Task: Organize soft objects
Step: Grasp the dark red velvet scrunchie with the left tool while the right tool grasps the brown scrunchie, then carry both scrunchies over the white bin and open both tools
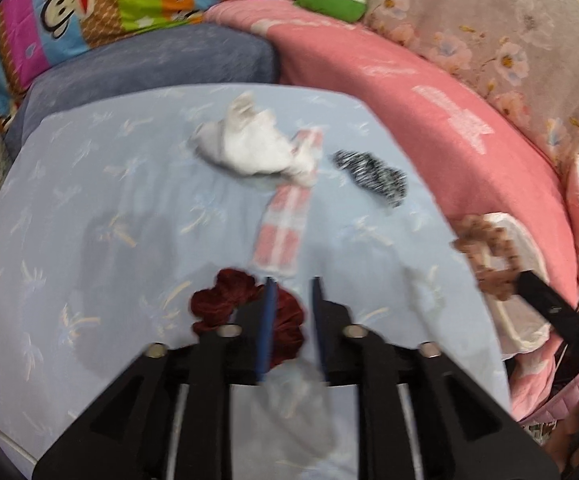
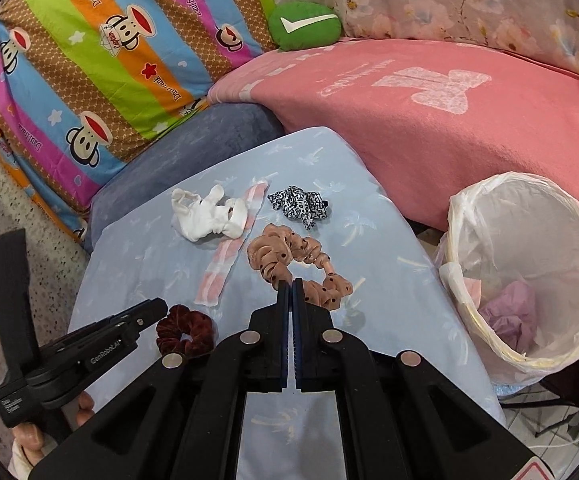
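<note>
A brown dotted scrunchie [image 2: 277, 252] hangs from my right gripper [image 2: 291, 282], which is shut on it a little above the light blue palm-print surface [image 2: 373, 320]. In the left wrist view the same brown dotted scrunchie [image 1: 485, 256] and right gripper [image 1: 523, 280] show in front of the basket. My left gripper [image 1: 292, 280] is open, its left finger lying over a dark red velvet scrunchie [image 1: 221, 300]. From the right wrist, the left gripper [image 2: 159, 306] sits just left of the red scrunchie [image 2: 185, 330]. White socks [image 2: 209, 216], a pink striped strip [image 2: 223, 268] and a leopard-print scrunchie [image 2: 301, 202] lie further back.
A round basket lined with a white plastic bag [image 2: 569, 240] stands right of the surface, with a pale purple item [image 2: 513, 312] inside. A pink blanket [image 2: 449, 132], a monkey-print quilt [image 2: 101, 60], a green cushion [image 2: 305, 26] and a blue-grey cushion [image 2: 193, 140] ring the back. A hand [image 2: 29, 436] holds the left gripper.
</note>
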A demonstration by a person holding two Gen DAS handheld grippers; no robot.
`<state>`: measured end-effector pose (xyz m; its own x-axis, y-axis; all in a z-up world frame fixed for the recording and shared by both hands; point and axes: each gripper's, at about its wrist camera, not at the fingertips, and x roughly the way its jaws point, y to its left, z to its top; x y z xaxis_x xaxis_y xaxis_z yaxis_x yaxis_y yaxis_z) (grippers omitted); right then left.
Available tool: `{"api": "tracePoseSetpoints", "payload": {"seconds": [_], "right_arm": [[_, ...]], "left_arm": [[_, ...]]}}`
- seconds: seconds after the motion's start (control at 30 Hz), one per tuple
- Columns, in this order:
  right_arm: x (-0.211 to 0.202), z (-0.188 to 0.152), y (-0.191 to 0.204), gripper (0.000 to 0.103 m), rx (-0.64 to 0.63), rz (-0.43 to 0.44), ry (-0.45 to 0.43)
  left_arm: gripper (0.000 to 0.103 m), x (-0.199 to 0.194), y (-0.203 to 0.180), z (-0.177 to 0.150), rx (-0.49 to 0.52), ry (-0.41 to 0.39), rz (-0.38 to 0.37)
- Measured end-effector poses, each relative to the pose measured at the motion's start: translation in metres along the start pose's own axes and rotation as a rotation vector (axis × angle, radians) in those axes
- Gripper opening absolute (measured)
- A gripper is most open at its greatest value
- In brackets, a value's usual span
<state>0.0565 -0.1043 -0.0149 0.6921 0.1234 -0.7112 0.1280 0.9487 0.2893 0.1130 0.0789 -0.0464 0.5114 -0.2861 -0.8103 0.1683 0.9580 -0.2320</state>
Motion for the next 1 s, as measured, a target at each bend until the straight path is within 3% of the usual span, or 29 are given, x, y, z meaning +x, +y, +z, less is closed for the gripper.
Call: {"api": "tracePoseSetpoints", "payload": {"seconds": [0.03,0.07,0.27,0.4,0.5,0.53,0.73,1.0], "right_arm": [[0.001,-0.002,0.0,0.002,0.0,0.0,0.003],[0.002,-0.004,0.001,0.002,-0.001,0.001,0.006],[0.017,-0.011,0.011,0.002,-0.007,0.018,0.039],[0.024,-0.015,0.017,0.002,-0.021,0.022,0.058],[0.027,-0.017,0.019,0.002,-0.025,0.025,0.068],[0.027,-0.018,0.02,0.002,-0.027,0.026,0.069],[0.02,-0.016,0.02,0.002,-0.023,0.025,0.055],[-0.005,-0.006,0.006,0.002,-0.002,0.018,-0.001]], "left_arm": [[0.057,0.004,0.007,-0.002,-0.018,0.01,0.015],[0.06,0.009,0.016,-0.005,-0.038,0.015,0.03],[0.06,0.032,0.038,-0.013,-0.086,0.065,0.064],[0.047,0.041,0.042,-0.016,-0.111,0.084,0.039],[0.023,0.04,0.039,-0.017,-0.093,0.088,0.027],[0.019,0.039,0.038,-0.017,-0.09,0.089,0.027],[0.016,0.023,0.022,-0.014,-0.051,0.055,0.001],[0.016,-0.006,-0.028,-0.002,0.048,-0.012,-0.056]]}}
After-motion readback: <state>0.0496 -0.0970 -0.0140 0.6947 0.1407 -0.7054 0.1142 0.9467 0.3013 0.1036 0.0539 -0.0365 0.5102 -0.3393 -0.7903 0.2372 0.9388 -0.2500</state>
